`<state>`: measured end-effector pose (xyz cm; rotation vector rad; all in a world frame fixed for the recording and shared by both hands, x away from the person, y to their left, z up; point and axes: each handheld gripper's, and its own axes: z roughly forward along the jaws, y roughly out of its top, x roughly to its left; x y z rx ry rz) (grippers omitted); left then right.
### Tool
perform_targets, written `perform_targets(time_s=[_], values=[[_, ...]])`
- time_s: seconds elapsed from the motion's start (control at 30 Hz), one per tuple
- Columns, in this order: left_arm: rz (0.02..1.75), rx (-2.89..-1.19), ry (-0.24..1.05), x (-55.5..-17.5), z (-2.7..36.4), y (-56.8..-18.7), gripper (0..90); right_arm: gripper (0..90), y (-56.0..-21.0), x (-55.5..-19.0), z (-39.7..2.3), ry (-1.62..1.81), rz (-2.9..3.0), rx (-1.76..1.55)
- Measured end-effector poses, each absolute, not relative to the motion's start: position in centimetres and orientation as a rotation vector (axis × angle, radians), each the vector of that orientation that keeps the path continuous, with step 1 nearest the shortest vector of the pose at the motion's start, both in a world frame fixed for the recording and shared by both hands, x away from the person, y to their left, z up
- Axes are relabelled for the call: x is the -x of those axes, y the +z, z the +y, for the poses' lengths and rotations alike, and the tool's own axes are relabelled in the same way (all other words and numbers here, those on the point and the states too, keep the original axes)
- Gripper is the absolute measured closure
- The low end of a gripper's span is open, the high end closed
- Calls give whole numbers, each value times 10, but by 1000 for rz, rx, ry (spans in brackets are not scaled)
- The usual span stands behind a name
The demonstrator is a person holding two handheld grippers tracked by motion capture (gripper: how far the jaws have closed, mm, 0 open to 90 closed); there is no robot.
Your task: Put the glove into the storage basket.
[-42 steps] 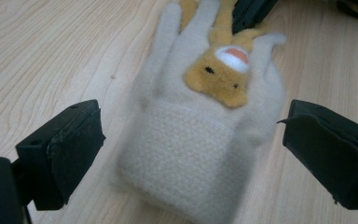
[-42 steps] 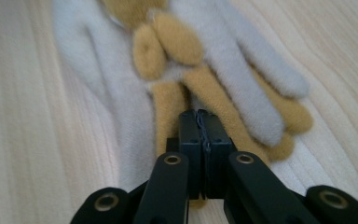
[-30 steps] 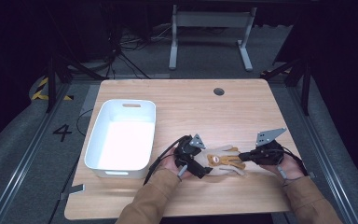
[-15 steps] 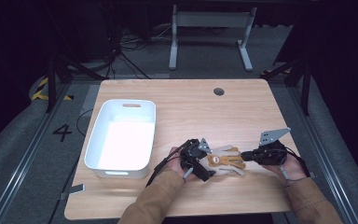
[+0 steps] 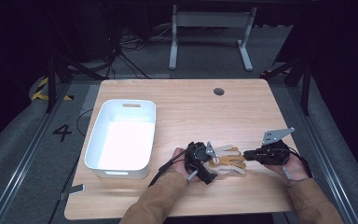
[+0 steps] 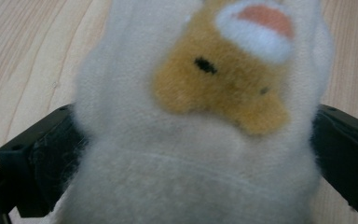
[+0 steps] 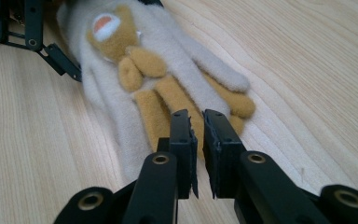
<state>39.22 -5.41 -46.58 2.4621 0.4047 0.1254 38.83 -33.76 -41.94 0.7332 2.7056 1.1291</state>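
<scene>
A fuzzy cream glove [image 5: 227, 158] with tan fingers and a bear face lies flat on the wooden table [image 5: 191, 107], near the front. My left gripper [image 5: 210, 163] is shut on its cuff end; in the left gripper view the plush glove [image 6: 205, 140] bulges between both black jaws. My right gripper [image 5: 246, 155] rests at the fingertip end. Its jaws have just been opening and stand a narrow gap apart in the right gripper view [image 7: 199, 128], over a tan finger of the glove [image 7: 168, 56] without pressing on it.
A white plastic bin [image 5: 94, 144] stands at the table's left, beside my left forearm. A round cable hole [image 5: 219, 91] sits near the far edge. Beyond the table are dark floor, cables and a desk frame [image 5: 209, 28].
My left gripper has shifted slightly right and toward the front edge with the glove's cuff. The right gripper's jaws have parted a little at the fingertips; that hand stayed in place.
</scene>
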Motion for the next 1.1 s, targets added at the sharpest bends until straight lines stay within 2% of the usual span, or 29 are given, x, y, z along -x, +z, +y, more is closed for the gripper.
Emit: perform_targets(time_s=[0.1,0.17,0.27,0.33,0.4,0.57,0.8,1.1], values=[[412,-2455,129,-392,-54,-465,12,813,-419,-388,-337,1133,2706,-732],[418,-2456,128,-392,-53,-463,59,812,-419,-388,-337,1134,2703,-733],[413,-2456,121,-391,-50,-459,192,808,-419,-388,-338,1136,2700,-736],[434,-2469,125,-390,-49,-455,335,808,-419,-388,-337,1130,2704,-728],[445,-2474,135,-389,-49,-453,428,807,-420,-388,-336,1120,2706,-724],[467,-2497,144,-387,-50,-450,615,806,-419,-387,-335,1124,2705,-719],[526,-2483,122,-388,-50,-449,690,806,-419,-387,-335,1129,2697,-714],[552,-2446,100,-387,-45,-440,696,823,-416,-389,-339,1146,2674,-725]])
